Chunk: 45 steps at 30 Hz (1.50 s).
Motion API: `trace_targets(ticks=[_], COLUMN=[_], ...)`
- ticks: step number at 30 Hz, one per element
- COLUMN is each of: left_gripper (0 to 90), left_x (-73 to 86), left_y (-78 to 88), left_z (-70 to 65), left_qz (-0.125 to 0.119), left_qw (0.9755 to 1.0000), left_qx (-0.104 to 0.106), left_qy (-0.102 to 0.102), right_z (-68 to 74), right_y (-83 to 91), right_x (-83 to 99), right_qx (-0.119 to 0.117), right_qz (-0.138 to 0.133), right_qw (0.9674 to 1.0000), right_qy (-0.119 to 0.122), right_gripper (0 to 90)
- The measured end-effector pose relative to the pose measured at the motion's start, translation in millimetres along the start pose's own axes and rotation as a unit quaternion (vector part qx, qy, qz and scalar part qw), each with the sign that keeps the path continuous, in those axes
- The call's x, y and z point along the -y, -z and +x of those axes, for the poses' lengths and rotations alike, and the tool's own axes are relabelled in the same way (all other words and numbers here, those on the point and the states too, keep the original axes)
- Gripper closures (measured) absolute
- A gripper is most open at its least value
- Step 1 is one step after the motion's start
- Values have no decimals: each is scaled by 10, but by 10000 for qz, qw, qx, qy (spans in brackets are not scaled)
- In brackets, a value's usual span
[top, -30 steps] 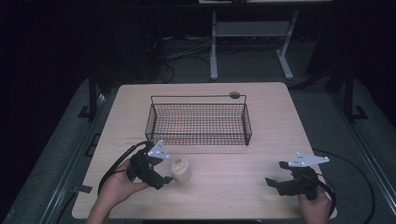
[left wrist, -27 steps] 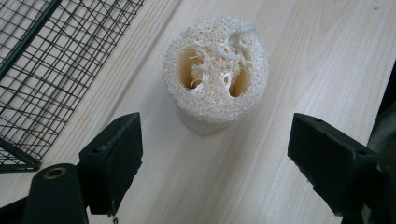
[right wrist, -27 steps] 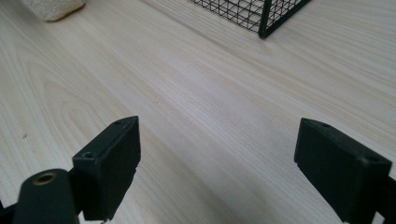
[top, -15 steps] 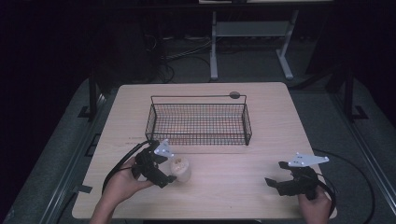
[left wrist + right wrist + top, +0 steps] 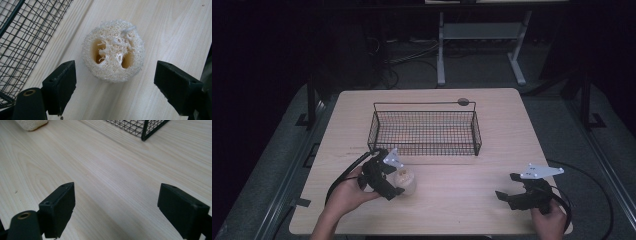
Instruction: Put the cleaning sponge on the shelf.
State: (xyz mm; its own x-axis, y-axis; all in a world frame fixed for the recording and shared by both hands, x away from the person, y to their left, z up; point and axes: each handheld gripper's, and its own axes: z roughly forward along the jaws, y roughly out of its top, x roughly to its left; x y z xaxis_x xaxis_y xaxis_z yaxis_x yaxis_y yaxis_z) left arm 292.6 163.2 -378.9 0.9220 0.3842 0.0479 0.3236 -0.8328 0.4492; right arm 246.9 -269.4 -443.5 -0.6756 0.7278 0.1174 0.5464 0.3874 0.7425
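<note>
loofah (image 5: pixel 113 51) on table (image 5: pixel 452 200), between spread jaws of left gripper (image 5: pixel 113 82), just ahead of tips, untouched. basket (image 5: pixel 424 130) left of jaws, looks empty. right gripper (image 5: pixel 116 205) jaws apart over bare wood. judged: grasp pending; lift, drop into basket remain.

Two black hand-held grippers with grey plates

The left gripper (image 5: pixel 395 184) and right gripper (image 5: pixel 507 187) are black, each topped by a pale grey three-cornered plate and trailing a black cable. Up close, their jaws are blocky matt black pads with small screw holes; a brass-ringed hole sits lower left.
</note>
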Motion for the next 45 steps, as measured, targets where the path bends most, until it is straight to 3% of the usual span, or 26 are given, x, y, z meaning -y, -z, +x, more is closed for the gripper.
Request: trace_targets(ticks=[15,45], left_gripper=[172,173], left_x=[-77,-177], left_y=[-71,-269], left_z=[8,76], left_qz=[89,404], left_qw=[9999,9989], left_qx=[67,253], left_qy=[-77,1], right_z=[1,-4], right_y=[12,-2], right_x=[1,5], right_qx=[-10,-63], right_qz=[-17,16], right_qw=[10000,10000], right_qy=[5,17], right_gripper=[142,142])
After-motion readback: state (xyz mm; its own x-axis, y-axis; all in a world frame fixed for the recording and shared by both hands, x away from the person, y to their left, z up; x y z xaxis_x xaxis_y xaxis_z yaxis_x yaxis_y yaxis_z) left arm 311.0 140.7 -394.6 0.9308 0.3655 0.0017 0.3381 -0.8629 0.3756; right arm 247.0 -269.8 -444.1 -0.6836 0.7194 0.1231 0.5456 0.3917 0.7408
